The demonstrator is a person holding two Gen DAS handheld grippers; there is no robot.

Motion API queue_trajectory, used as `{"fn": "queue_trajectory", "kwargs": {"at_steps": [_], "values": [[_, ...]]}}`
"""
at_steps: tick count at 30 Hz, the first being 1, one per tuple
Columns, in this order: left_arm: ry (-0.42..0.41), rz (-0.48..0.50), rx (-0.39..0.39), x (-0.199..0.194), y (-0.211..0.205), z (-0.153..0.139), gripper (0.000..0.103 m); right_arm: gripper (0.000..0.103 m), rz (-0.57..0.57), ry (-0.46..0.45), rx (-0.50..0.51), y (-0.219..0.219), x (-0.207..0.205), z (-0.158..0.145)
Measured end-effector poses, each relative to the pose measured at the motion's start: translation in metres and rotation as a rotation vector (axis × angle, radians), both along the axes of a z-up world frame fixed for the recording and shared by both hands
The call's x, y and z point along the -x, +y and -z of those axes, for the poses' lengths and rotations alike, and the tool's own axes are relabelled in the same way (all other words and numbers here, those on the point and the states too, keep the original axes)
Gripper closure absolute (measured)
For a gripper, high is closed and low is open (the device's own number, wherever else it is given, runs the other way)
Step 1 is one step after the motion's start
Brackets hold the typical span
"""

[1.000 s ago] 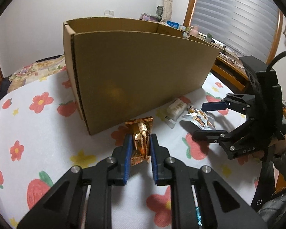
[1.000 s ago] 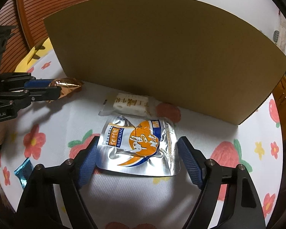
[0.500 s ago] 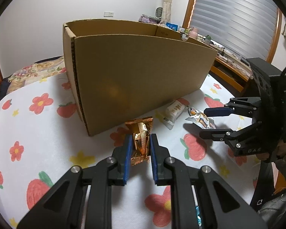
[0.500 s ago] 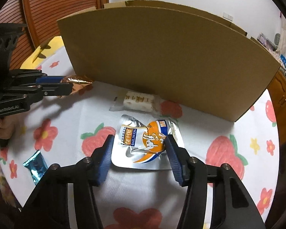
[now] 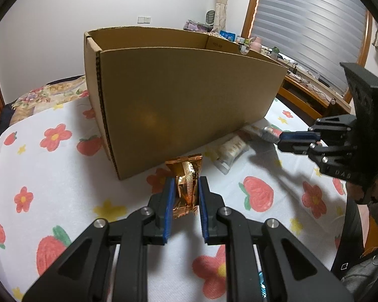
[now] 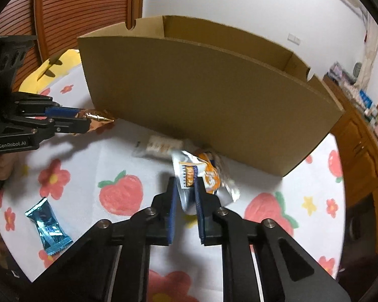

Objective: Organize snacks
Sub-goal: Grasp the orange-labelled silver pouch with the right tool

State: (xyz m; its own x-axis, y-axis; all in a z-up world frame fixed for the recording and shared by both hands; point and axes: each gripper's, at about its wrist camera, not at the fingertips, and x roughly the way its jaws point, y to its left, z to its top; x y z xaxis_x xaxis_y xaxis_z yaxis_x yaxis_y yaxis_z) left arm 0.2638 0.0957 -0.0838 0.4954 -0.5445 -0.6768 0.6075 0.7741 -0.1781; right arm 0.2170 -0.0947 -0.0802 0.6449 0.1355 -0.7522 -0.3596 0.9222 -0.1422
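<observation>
Copper packet [image 5: 185, 187] pinched in left gripper [image 5: 184, 188], silver pouch [image 6: 194, 176] — right gripper [image 6: 184, 188]

The right hand-held gripper [image 6: 184, 193], whose fingers stood wide apart around the flat silver and orange pouch [image 6: 201, 173] a second ago, is now clamped on it. The pouch no longer lies flat on the bed: it is crumpled between the blue pads and raised off the floral sheet [image 6: 118, 193], blurred in the right wrist view. That gripper has also risen and drawn back, so the open top of the cardboard box [image 6: 209, 105] and a blue wrapped snack [image 6: 48, 226] now show.
</observation>
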Motion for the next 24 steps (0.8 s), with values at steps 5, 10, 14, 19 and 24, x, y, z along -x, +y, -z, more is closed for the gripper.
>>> {"fn": "queue_trajectory", "kwargs": {"at_steps": [5,10,14,19,24], "values": [[-0.002,0.004,0.001,0.001,-0.001,0.000,0.088,0.097,0.020,-0.033,0.028,-0.003,0.004,-0.009],[-0.007,0.015,0.006,0.003,0.000,-0.001,0.088,0.102,0.042,-0.073,0.033,-0.017,0.016,-0.024],[-0.019,0.024,0.013,0.006,0.000,-0.003,0.088,0.103,0.053,-0.085,0.029,-0.023,0.021,-0.030],[-0.036,0.023,0.014,0.009,-0.001,-0.008,0.088,0.103,0.051,-0.086,0.015,-0.028,0.028,-0.035],[-0.044,0.007,0.013,0.012,-0.002,-0.018,0.088,0.103,0.052,-0.096,0.012,-0.031,0.037,-0.042]]}}
